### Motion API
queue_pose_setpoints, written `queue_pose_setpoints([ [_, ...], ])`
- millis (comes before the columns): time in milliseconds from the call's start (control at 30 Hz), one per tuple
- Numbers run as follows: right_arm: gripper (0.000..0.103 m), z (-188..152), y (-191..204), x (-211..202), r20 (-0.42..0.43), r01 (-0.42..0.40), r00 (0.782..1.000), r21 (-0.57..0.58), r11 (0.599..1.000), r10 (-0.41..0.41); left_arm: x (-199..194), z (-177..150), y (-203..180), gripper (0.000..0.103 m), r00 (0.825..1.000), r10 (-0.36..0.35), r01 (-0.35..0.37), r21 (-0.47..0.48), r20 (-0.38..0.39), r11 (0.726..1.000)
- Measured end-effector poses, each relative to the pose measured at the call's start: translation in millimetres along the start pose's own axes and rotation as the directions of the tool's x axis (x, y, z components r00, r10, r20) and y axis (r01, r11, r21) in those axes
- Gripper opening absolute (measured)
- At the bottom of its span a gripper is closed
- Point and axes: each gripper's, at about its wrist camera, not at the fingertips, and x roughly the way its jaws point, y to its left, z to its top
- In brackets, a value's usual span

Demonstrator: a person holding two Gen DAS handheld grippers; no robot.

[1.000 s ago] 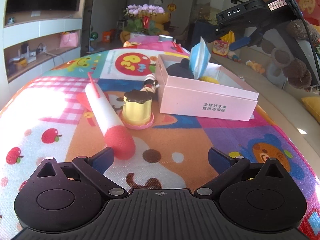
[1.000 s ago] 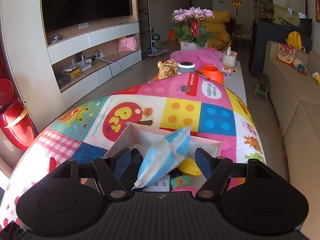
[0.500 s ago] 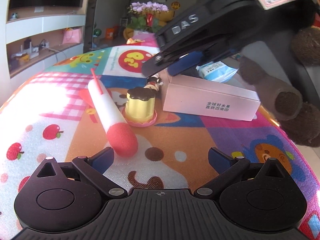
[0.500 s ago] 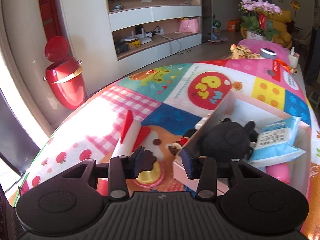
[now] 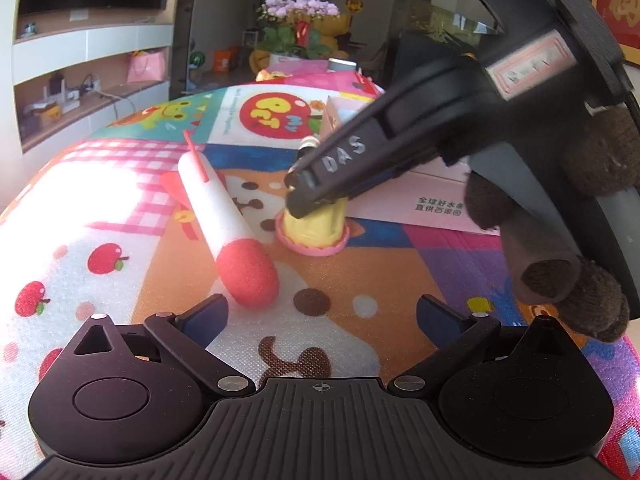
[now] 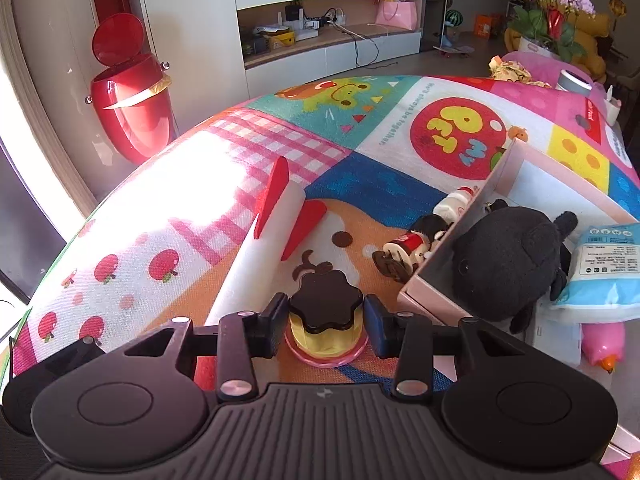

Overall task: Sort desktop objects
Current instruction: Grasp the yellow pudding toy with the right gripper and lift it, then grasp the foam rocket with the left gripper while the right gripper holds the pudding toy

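Observation:
A yellow pudding toy (image 6: pixel 326 328) with a black top and pink base stands on the colourful mat (image 6: pixel 168 216). My right gripper (image 6: pixel 326 322) straddles it, a finger on each side, close to its sides but with small gaps, so it is open. In the left wrist view the right gripper (image 5: pixel 316 196) covers the pudding (image 5: pixel 316 228). My left gripper (image 5: pixel 320 316) is open and empty, low over the mat. A white foam rocket (image 5: pixel 224 224) with a red nose lies left of the pudding. A pink box (image 6: pixel 528 184) holds a black plush (image 6: pixel 508 260) and a blue tissue pack (image 6: pixel 600 272).
A small figurine (image 6: pixel 416 240) lies against the box's left wall. A pink toy (image 6: pixel 600 340) lies in the box under the tissue pack. A red bin (image 6: pixel 132 108) stands on the floor beyond the mat's left edge. Shelves and a flower pot are far behind.
My right gripper has let go of the tissue pack, which now lies in the box, moved left and down, and now straddles the pudding toy. The left gripper has barely moved.

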Motion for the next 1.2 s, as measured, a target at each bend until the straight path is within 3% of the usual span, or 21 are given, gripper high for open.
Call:
queue_pose_setpoints([
  [167, 0.04, -38, -22, -40, -0.007, 0.017, 1.0, 0.065, 0.998, -0.017, -14, -5, 19, 0.103, 0.998, -0.065, 0.064, -0.05, -0.01, 0.997],
  [300, 0.041, -81, -42, -81, 0.011, 0.075, 0.997, 0.125, 0.989, -0.077, -10, 5, 28, 0.103, 1.0, -0.015, 0.014, -0.08, -0.007, 0.997],
  [400, 0.041, -113, -54, -103, 0.016, 0.164, 0.985, 0.185, 0.969, -0.17, -4, 21, 27, 0.103, 0.999, 0.033, -0.032, -0.081, 0.012, 0.996],
  [467, 0.041, -129, -57, -109, 0.019, 0.199, 0.978, 0.224, 0.954, -0.208, 8, 35, 28, 0.103, 0.996, 0.092, -0.091, -0.067, 0.008, 0.994],
  [533, 0.058, -142, -57, -115, 0.044, 0.231, 0.967, 0.255, 0.939, -0.25, 20, 45, 26, 0.103, 0.988, 0.153, -0.153, -0.041, -0.005, 0.987],
  [567, 0.078, -147, -57, -116, 0.061, 0.251, 0.959, 0.27, 0.93, -0.277, 25, 49, 26, 0.103, 0.985, 0.174, -0.175, -0.032, -0.008, 0.984],
  [600, 0.091, -151, -56, -118, 0.08, 0.273, 0.948, 0.287, 0.918, -0.307, 30, 53, 26, 0.103, 0.982, 0.189, -0.189, -0.025, -0.014, 0.982],
  [667, 0.094, -159, -56, -120, 0.117, 0.3, 0.927, 0.337, 0.893, -0.356, 40, 58, 27, 0.102, 0.977, 0.209, -0.21, -0.015, -0.034, 0.978],
  [767, 0.095, -166, -59, -114, 0.123, 0.274, 0.93, 0.392, 0.878, -0.346, 48, 60, 28, 0.101, 0.972, 0.23, -0.231, -0.006, -0.049, 0.973],
  [900, 0.096, -177, -58, -103, 0.132, 0.266, 0.929, 0.409, 0.873, -0.345, 52, 57, 28, 0.077, 0.97, 0.231, -0.231, 0.01, -0.074, 0.973],
  [1033, 0.1, -181, -55, -103, 0.156, 0.267, 0.92, 0.424, 0.866, -0.36, 55, 53, 26, 0.073, 0.972, 0.221, -0.22, 0.024, -0.077, 0.975],
  [1200, 0.103, -180, -59, -100, 0.131, 0.268, 0.923, 0.453, 0.85, -0.361, 53, 55, 28, 0.043, 0.973, 0.217, -0.215, 0.026, -0.082, 0.976],
])
